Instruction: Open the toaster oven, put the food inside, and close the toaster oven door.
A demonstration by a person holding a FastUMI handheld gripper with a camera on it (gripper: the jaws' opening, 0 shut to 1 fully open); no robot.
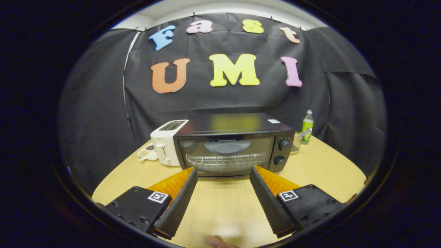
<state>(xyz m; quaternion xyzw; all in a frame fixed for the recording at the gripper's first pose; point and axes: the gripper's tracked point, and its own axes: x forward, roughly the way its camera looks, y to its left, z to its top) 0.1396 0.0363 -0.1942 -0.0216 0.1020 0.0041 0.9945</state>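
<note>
A pale wooden counter (320,168) fills the lower half of the frame, with black cloth hanging behind it. At the centre of the frame sits one black toaster oven (234,146), its glass door shut; a wire rack shows through the glass. Two round knobs (284,144) are stacked one above the other on the right end of its front panel, and a small white sticker lies on its top.

Touching or just beside the oven's left side stands one white pop-up toaster (166,142), with two slots on top (seen at an angle). Further left, at centre left of the frame, one small white dish (147,151) rests on the counter with dark bits in it, too small to identify.

To the right of the oven, against the cloth, stands one green bottle (307,126) with a pale cap. A clear container sits between it and the oven, hard to make out.

At the bottom of the frame, the tongs (223,172) are spread wide apart with nothing between their two fingers. The fingertips point at the lower edge of the oven door, very near it; whether they touch cannot be told. At bottom centre, a sliver of a person's finger (217,241) shows.
</note>
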